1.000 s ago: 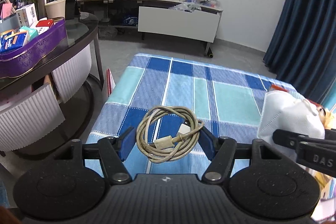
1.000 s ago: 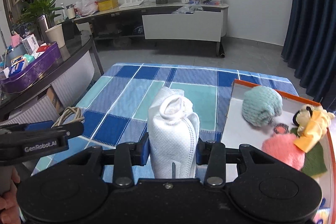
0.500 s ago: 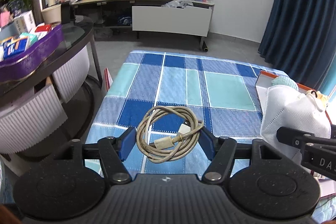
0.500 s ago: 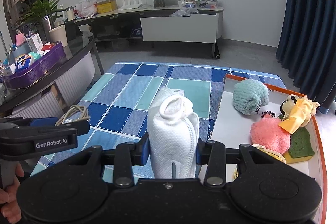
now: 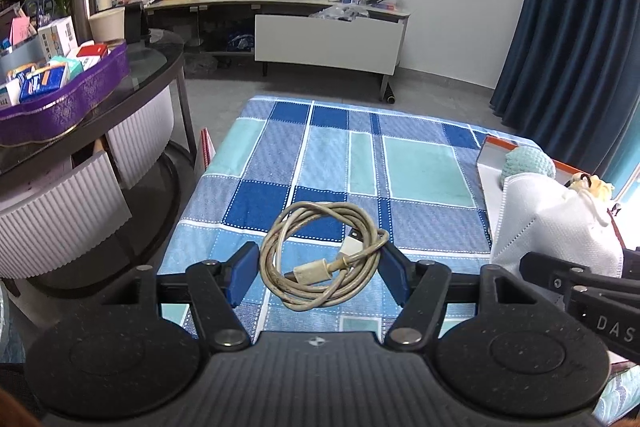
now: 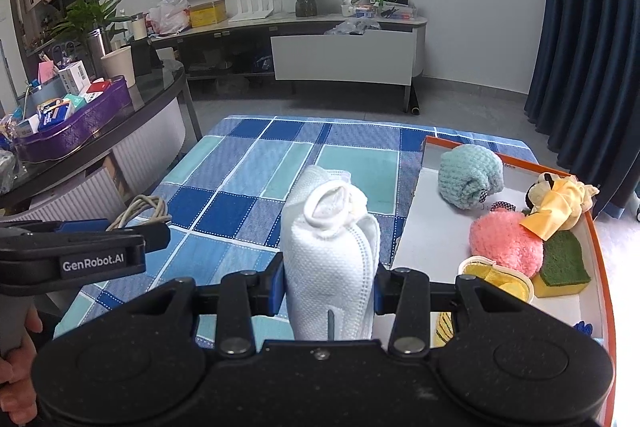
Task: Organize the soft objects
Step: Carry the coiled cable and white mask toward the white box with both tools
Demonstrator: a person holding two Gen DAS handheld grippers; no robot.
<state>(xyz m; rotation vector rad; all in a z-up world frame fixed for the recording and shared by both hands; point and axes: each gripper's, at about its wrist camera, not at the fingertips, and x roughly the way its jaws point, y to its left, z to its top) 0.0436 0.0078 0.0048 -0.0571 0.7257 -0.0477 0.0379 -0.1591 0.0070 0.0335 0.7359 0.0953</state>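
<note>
Two blue-padded fingers of the left gripper (image 5: pixel 318 273) clamp a coiled, beige, rubbery cable (image 5: pixel 320 259) above the checked blue cloth of the desk (image 5: pixel 416 167); the white mask (image 5: pixel 556 227) at right is partly cut off by the other tool. In the right wrist view, the right gripper (image 6: pixel 330 287) squeezes the folded, dimpled white mask (image 6: pixel 330 267) upright beside the orange-rimmed tray (image 6: pixel 600 247) of fluffy toys, its lower end hidden behind the gripper body.

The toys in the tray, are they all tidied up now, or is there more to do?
Mostly done: the teal ball, pink pom-pom, yellow plush and sponge already lie in the tray. In hand: the right gripper holds a white mask, and the left gripper holds a cable. Both are not yet put down.
</note>
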